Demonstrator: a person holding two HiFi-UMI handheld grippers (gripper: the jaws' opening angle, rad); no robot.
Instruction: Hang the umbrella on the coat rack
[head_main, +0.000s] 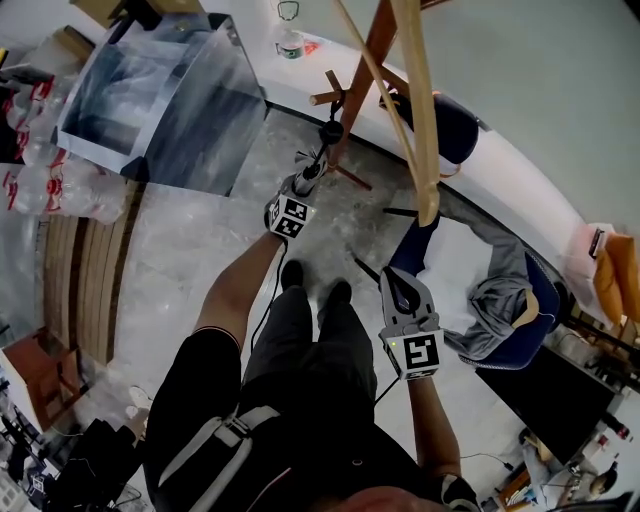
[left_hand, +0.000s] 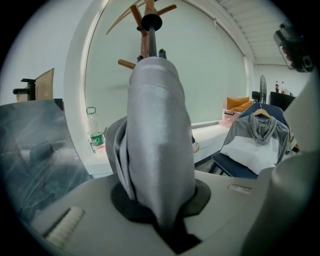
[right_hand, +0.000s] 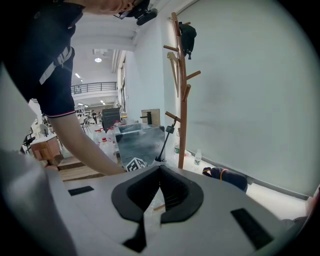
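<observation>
Grey umbrella (left_hand: 159, 140) is clamped between left gripper (head_main: 308, 178) jaws; right gripper (right_hand: 160, 172) jaws meet empty.

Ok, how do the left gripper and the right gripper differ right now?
The left gripper is shut on the folded grey umbrella; the right gripper is shut on nothing. The left gripper is held out near the coat rack; the right gripper sits closer to the person. Both carry a marker cube.
</observation>
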